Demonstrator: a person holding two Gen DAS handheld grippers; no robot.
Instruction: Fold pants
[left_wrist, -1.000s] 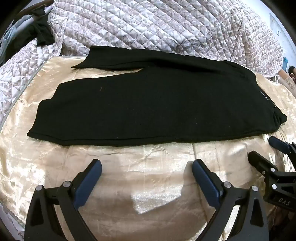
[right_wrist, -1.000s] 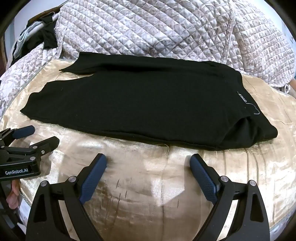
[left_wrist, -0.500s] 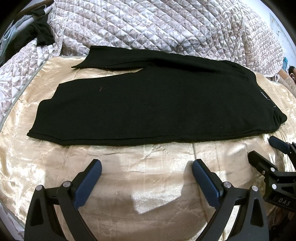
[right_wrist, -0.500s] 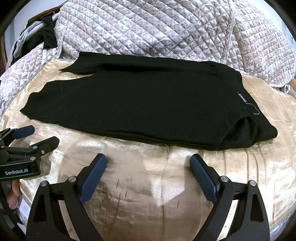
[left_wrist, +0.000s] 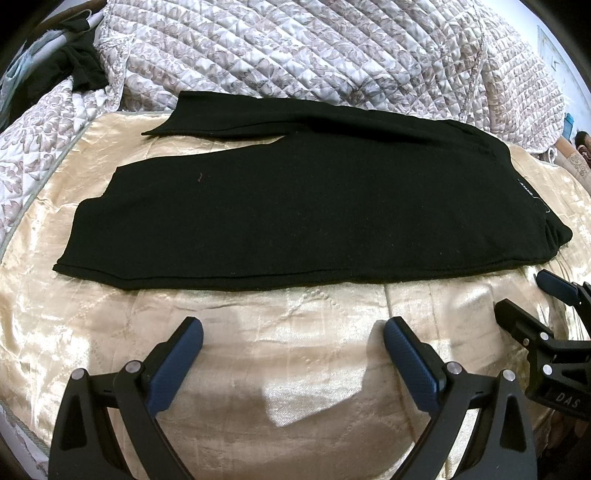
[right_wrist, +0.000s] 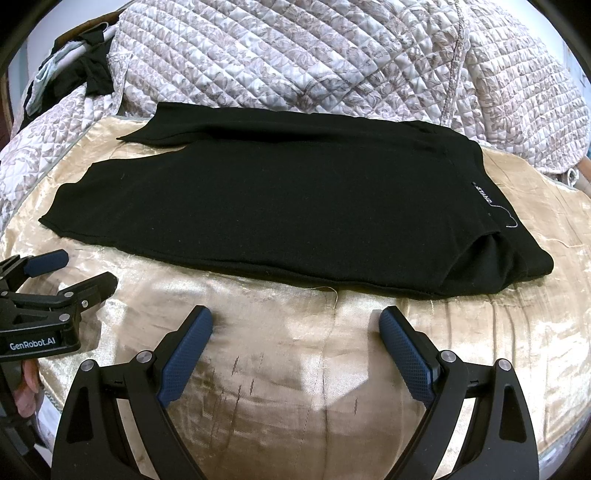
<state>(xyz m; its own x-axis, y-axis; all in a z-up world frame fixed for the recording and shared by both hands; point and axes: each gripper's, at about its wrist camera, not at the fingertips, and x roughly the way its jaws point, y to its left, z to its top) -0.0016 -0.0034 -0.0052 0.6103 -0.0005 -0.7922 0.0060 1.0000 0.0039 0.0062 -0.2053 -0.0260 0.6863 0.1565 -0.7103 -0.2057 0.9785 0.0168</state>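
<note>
I take the black pants (left_wrist: 295, 206) as my landmark: they lie flat on the bed's gold satin cover (left_wrist: 258, 369), crosswise to me, which suits a fold from the near edge or from the ends. At their left end the two leg cuffs sit staggered, the far leg (left_wrist: 229, 118) peeking out behind the near one, so the halves are not squarely stacked. The knit looks soft, matte and thick, with a thin rolled seam along the near edge. My left gripper (left_wrist: 293, 343) hovers just in front of that edge, fingers spread wide and empty. My right gripper (right_wrist: 295, 332) waits the same way, fingers apart, nothing between them. At the pants' right end the waistband (right_wrist: 491, 206) carries a small label and a loose white thread. Behind the pants rises a quilted, leaf-patterned bedspread (right_wrist: 314, 55).
</note>
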